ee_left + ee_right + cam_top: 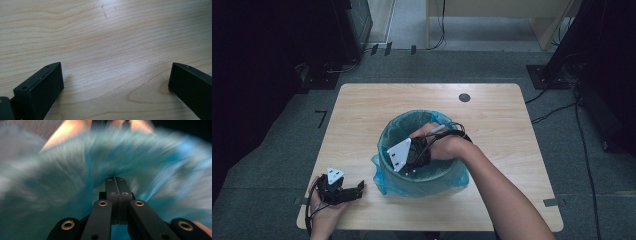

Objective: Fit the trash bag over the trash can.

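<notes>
Right hand-held gripper (412,156), jaws closed and prob. empty, sits inside bin (422,177) at mid-worktop (492,200); left hand-held gripper (357,189) open, near-left, apart.

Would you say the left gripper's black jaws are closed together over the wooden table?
No, the left gripper stands wide open, with bare light wooden table between its jaws.

Light wood grain is shown on the table (492,115). A blue-teal liner (387,177) is seen over the bin. Both grippers, left (360,188) and right (116,180), are black, with grey-white plates.
</notes>
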Available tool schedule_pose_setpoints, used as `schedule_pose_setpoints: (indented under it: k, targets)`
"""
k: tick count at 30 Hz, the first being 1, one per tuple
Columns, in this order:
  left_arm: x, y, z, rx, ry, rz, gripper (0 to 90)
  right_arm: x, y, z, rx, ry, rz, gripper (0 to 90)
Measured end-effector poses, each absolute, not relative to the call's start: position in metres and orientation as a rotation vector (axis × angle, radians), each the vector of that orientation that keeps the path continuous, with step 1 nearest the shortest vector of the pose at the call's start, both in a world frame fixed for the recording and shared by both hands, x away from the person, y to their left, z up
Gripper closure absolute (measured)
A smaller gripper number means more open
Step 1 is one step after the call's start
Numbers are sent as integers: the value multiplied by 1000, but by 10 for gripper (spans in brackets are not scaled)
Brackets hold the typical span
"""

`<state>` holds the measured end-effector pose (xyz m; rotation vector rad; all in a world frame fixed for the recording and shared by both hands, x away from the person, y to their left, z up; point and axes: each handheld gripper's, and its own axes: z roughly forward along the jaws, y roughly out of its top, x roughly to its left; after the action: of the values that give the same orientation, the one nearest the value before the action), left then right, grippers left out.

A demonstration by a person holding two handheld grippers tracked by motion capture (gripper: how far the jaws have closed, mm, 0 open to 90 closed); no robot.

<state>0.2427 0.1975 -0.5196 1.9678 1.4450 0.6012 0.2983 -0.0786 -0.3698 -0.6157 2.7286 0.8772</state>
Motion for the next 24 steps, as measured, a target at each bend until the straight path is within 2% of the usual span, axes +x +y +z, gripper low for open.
schedule_pose_setpoints:
  k: [6, 12, 16, 24]
  targets:
    - [243, 198, -520, 1968, 1445, 601, 0, 302, -68, -402, -637, 2863, 709, 900]
    - [243, 198, -520, 1968, 1444, 602, 0, 307, -65, -402, -609, 2911, 734, 900]
    - [242, 198, -520, 1967, 1443, 601, 0, 306, -69, -393, -612, 2880, 786, 900]
    - [243, 198, -520, 1968, 1443, 601, 0, 292, -91, -347, -664, 2782, 842, 900]
